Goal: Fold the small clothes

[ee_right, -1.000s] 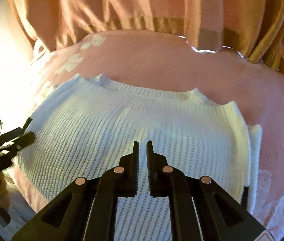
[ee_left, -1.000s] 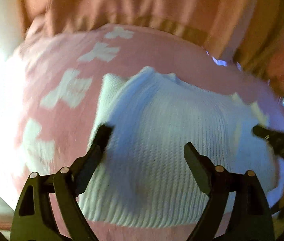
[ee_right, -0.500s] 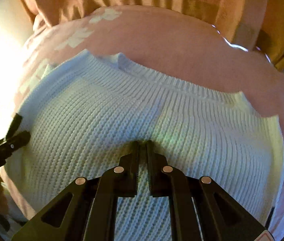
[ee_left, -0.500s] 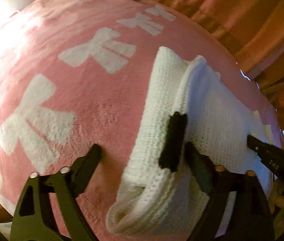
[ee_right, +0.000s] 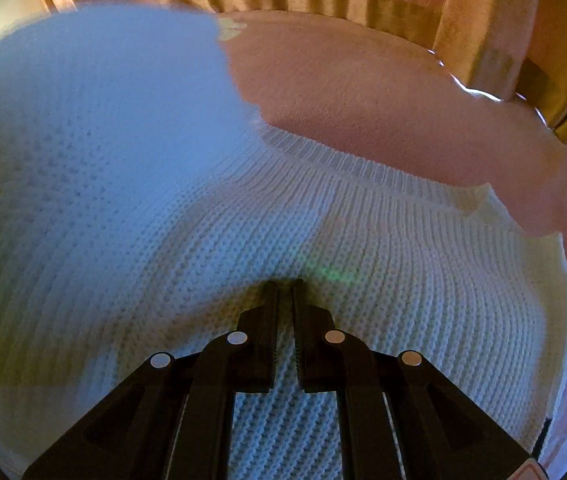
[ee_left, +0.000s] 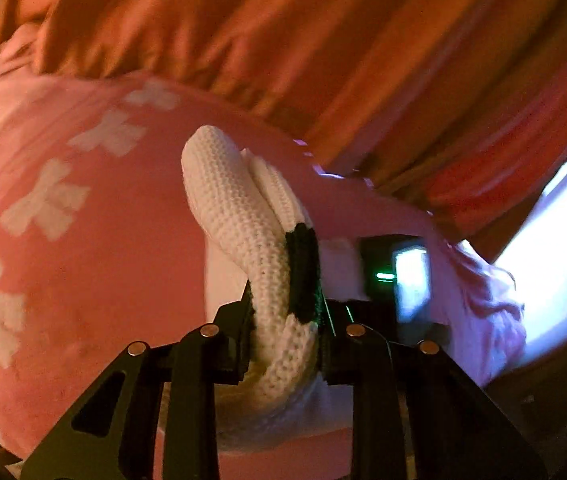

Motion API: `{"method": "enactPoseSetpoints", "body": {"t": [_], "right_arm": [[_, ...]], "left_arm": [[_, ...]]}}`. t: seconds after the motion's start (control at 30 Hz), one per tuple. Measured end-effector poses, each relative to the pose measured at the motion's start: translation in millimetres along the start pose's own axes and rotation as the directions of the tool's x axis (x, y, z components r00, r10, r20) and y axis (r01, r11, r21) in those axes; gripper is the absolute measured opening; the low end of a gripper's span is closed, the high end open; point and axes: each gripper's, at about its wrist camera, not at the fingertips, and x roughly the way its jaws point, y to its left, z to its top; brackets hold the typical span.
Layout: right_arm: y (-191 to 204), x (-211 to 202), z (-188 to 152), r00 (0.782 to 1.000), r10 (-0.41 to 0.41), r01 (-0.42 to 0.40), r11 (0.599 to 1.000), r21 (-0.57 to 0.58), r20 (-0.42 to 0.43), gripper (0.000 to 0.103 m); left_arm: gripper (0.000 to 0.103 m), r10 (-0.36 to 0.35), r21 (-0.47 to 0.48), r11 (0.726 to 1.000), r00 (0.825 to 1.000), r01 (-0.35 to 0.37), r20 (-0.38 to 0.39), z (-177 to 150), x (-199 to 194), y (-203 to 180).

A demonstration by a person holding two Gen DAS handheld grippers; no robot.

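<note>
A small white knit sweater (ee_right: 363,240) lies on a pink blanket (ee_right: 383,104). My left gripper (ee_left: 283,320) is shut on the sweater's left edge (ee_left: 235,208) and holds it lifted and bunched above the blanket (ee_left: 83,240). In the right wrist view that lifted part rises as a blurred fold (ee_right: 103,100) at the upper left. My right gripper (ee_right: 283,286) is shut, with its tips pressed down on the middle of the sweater and no cloth between the jaws.
The pink blanket carries white bow shapes (ee_left: 43,204). Orange curtains (ee_left: 323,40) hang behind it. A bright window (ee_left: 555,232) is at the right. The right gripper's body with a lit screen (ee_left: 403,272) shows behind the lifted cloth.
My left gripper has closed on the sweater's left edge and lifted it up and toward the right. My right gripper has stayed shut on the sweater's middle.
</note>
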Motion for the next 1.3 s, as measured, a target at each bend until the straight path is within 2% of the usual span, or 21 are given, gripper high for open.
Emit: {"method": "enactPoseSetpoints", "body": {"t": [0.13, 0.23, 0.4, 0.63, 0.73, 0.8, 0.83, 0.9, 0.97, 1.0, 1.07, 1.13, 1.2, 1.3], "right_arm": [[-12.5, 0.3, 2.6, 0.997, 0.080, -0.080, 0.996, 0.046, -0.007, 0.007], [-34.3, -9.4, 3.0, 0.985, 0.172, -0.170, 0.975, 0.140, -0.002, 0.006], [-78.5, -70.0, -4.1, 0.991, 0.066, -0.086, 0.979, 0.183, 0.113, 0.008], [-162.8, -121.0, -30.7, 0.986, -0.021, -0.034, 0.944, 0.329, 0.163, 0.015], [-184.1, -131.8, -47.9, 0.986, -0.036, -0.027, 0.928, 0.371, 0.164, 0.020], [-188.4, -131.6, -54.6, 0.988, -0.041, -0.019, 0.926, 0.378, 0.151, 0.020], [-191.4, -130.9, -59.2, 0.989, -0.041, -0.015, 0.925, 0.379, 0.139, 0.021], [-195.1, -130.7, -67.9, 0.991, -0.042, -0.010, 0.928, 0.373, 0.130, 0.026], [-198.8, -129.3, -64.8, 0.990, -0.042, -0.009, 0.932, 0.363, 0.131, 0.033], [-197.8, -129.8, -65.5, 0.990, -0.036, -0.015, 0.934, 0.358, 0.135, 0.036], [-196.3, -129.4, -62.7, 0.990, -0.016, -0.034, 0.937, 0.348, 0.142, 0.039], [-192.8, -130.4, -61.9, 0.988, 0.009, -0.062, 0.937, 0.344, 0.154, 0.048], [-189.5, -131.6, -59.0, 0.985, 0.041, -0.097, 0.935, 0.342, 0.168, 0.051], [-184.1, -129.1, -55.3, 0.978, 0.107, -0.163, 0.926, 0.340, 0.177, 0.057]], "left_arm": [[0.024, -0.011, 0.055, 0.998, 1.000, 0.011, -0.013, -2.3, 11.3, -28.8], [0.024, -0.001, 0.081, 0.997, 1.000, 0.003, -0.019, -3.5, 18.8, -38.4], [0.024, 0.018, 0.126, 0.992, 0.999, -0.013, -0.040, -4.1, 36.0, -63.6], [0.024, 0.026, 0.226, 0.974, 0.995, -0.004, -0.096, -22.4, 68.7, -122.7], [0.024, 0.071, 0.276, 0.961, 0.984, -0.023, -0.165, -44.9, 104.1, -138.0], [0.025, 0.131, 0.314, 0.948, 0.967, -0.058, -0.217, -64.9, 132.8, -138.8], [0.029, 0.151, 0.329, 0.942, 0.961, -0.068, -0.232, -74.3, 141.6, -139.0], [0.035, 0.177, 0.376, 0.922, 0.963, -0.091, -0.201, -89.0, 146.4, -141.7], [0.069, 0.194, 0.449, 0.887, 0.969, -0.109, -0.150, -97.1, 137.8, -152.9], [0.078, 0.212, 0.469, 0.873, 0.969, -0.131, -0.125, -99.3, 132.8, -156.9], [0.081, 0.199, 0.466, 0.875, 0.975, -0.133, -0.096, -100.0, 122.3, -161.4], [0.083, 0.178, 0.445, 0.889, 0.978, -0.111, -0.110, -98.5, 113.2, -160.9], [0.083, 0.144, 0.411, 0.908, 0.981, -0.081, -0.126, -91.8, 100.4, -157.5], [0.086, 0.091, 0.343, 0.937, 0.995, -0.070, -0.046, -68.4, 72.3, -140.9]]}}
